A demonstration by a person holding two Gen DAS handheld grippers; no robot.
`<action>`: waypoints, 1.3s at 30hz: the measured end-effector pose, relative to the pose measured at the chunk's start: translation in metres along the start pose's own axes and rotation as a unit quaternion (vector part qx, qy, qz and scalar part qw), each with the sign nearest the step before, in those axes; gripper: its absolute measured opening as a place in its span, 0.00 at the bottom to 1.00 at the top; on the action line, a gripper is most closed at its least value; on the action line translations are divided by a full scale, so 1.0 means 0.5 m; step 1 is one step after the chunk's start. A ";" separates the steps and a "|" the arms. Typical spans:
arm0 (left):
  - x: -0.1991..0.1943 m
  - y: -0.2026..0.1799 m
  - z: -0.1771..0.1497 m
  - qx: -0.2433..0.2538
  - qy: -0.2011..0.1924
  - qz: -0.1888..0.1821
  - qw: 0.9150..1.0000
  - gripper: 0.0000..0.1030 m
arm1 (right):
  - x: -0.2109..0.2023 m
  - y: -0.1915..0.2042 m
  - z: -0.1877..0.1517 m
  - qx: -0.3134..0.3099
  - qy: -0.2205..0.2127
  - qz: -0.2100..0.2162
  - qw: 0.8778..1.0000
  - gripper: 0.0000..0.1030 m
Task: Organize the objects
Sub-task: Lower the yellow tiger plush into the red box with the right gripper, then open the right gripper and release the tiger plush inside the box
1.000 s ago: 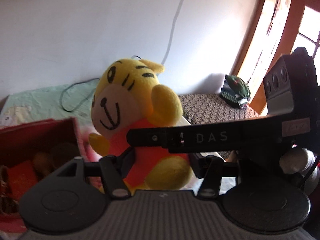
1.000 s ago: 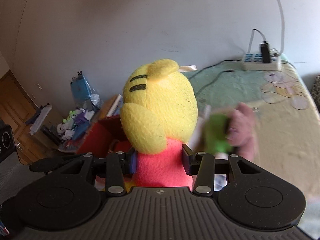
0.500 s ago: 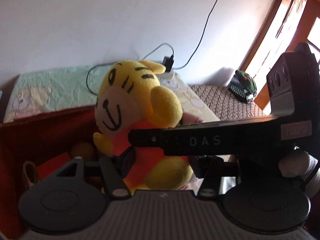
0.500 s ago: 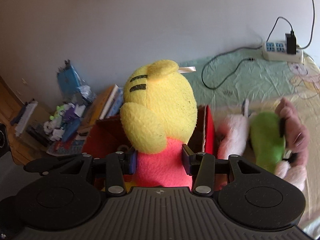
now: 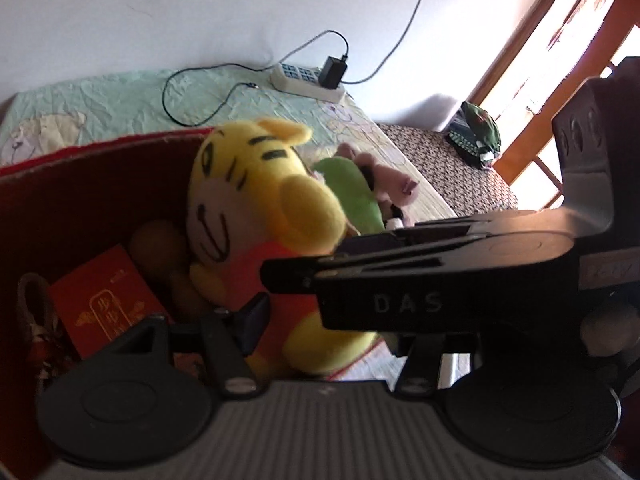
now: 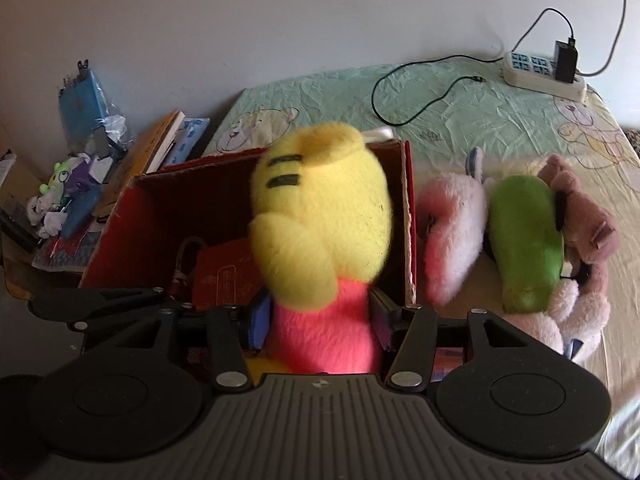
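I've got both grippers on the yellow tiger plush [image 6: 320, 216]. My right gripper [image 6: 320, 316] pinches its pink-red torso from behind; my left gripper [image 5: 320, 320] is clamped on the same torso from the front, though its right finger hides behind the other tool. The plush hangs over the open red box [image 6: 132, 216], lower body about at the rim, so this looks like the placing step. Next move, I'd guess: lower it in beside the red envelope [image 5: 104, 300], then spread both grippers; tight fit near the box wall.

Writing: "DAS" embossed on the right tool's finger in the left view; gold characters on the envelope, too small to read.

Further out on the bed, the green plush [image 6: 524, 240] and pink plush [image 6: 452, 236] wait; then the power strip [image 6: 540, 72].
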State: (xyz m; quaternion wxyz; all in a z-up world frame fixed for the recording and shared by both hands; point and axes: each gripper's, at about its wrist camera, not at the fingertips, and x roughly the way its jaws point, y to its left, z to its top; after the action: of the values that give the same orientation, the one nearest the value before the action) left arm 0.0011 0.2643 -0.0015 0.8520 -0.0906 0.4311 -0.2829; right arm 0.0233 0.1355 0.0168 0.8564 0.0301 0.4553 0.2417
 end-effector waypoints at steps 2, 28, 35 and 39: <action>0.005 -0.001 -0.001 0.004 0.002 0.000 1.000 0.54 | -0.013 -0.003 -0.003 0.009 -0.014 -0.002 1.000 0.54; 0.011 -0.056 0.011 -0.011 0.005 0.084 0.996 0.76 | -0.062 -0.075 -0.050 0.078 -0.068 0.083 0.991 0.49; 0.019 -0.078 0.001 -0.046 0.001 0.142 0.989 0.79 | -0.059 -0.093 -0.044 0.055 -0.052 0.116 0.990 0.47; 0.023 -0.088 -0.003 -0.057 -0.001 0.170 0.984 0.81 | -0.059 -0.100 -0.041 0.040 -0.045 0.128 0.990 0.47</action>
State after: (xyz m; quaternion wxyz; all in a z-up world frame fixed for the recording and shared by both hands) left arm -0.0125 0.2216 0.0074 0.8815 -0.0643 0.4549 -0.1087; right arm 0.0126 0.0750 0.0141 0.8359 0.1331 0.4183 0.3294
